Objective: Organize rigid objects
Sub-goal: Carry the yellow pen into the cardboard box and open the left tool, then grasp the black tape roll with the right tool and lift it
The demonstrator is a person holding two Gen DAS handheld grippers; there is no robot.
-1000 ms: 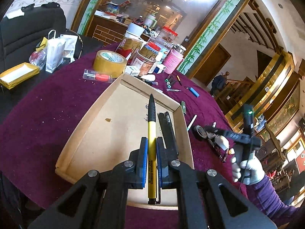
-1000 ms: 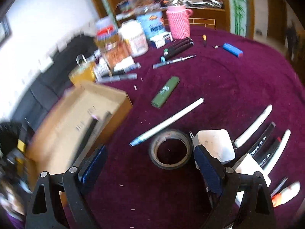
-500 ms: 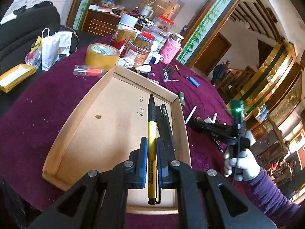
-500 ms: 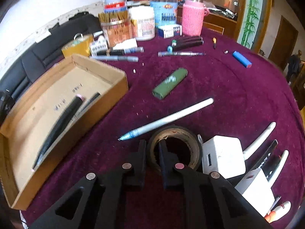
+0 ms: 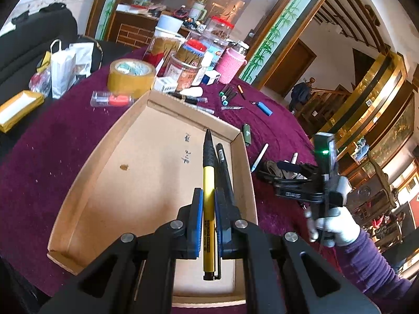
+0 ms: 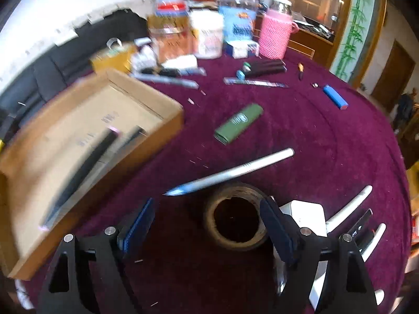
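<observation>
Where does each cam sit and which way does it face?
Left wrist: on the left gripper, looking along the yellow pen it grips over the cardboard tray; the right gripper and gloved right hand show.
Right wrist: on the open right gripper, facing the dark tape roll on the purple cloth.
Shared: tray, green lighter, white pen.

A purple cloth covers the tabletop. At its far edge stand a pink knitted mug cover, red-lidded jars and a white tub. Beyond the tabletop's left edge, a black sofa holds a white paper bag. Bamboo-painted panels frame a wooden door.
</observation>
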